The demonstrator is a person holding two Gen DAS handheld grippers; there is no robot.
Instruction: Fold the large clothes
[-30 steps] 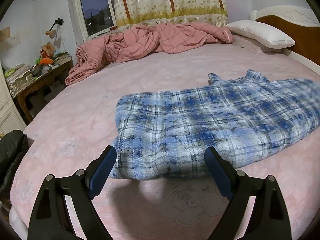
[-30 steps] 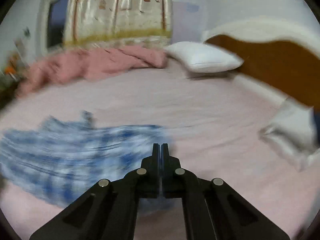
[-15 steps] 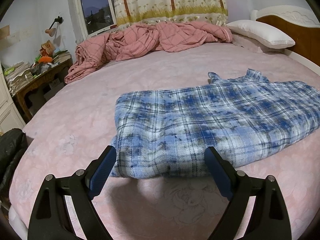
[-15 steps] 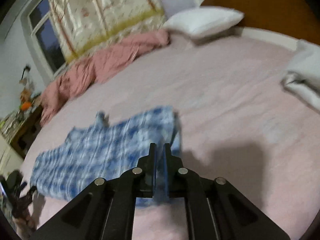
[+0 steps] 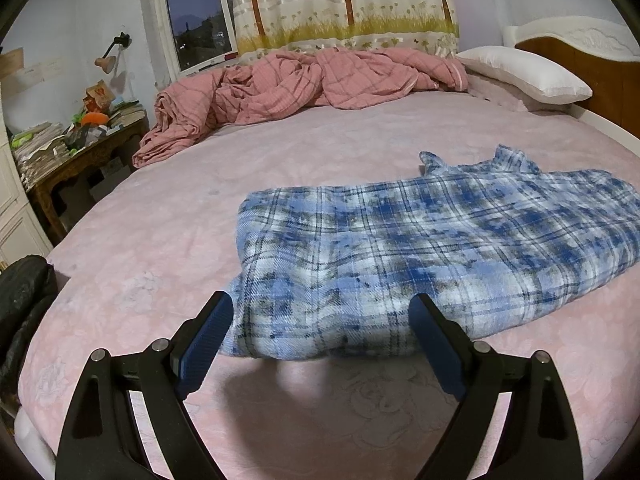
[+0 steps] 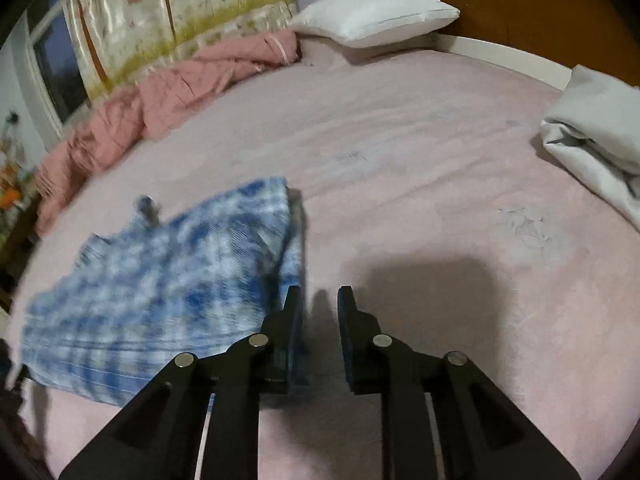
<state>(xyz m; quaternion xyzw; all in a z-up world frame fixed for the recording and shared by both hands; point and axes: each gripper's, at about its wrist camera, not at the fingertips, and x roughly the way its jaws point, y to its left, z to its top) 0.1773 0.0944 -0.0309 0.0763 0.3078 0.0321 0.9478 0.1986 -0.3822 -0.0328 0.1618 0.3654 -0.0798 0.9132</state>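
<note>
Right gripper (image 6: 318,312) jaws newly parted.

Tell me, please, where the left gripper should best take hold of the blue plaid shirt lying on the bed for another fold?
Probably the near corner of the blue plaid shirt, coming in low from the front edge of the bed. There the stacked layers end in a rounded edge that lifts slightly off the sheet, right ahead of the open left gripper. The right gripper, also open, sits by the opposite end.

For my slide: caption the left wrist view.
Open left gripper faces folded blue plaid shirt on pink bed.
</note>
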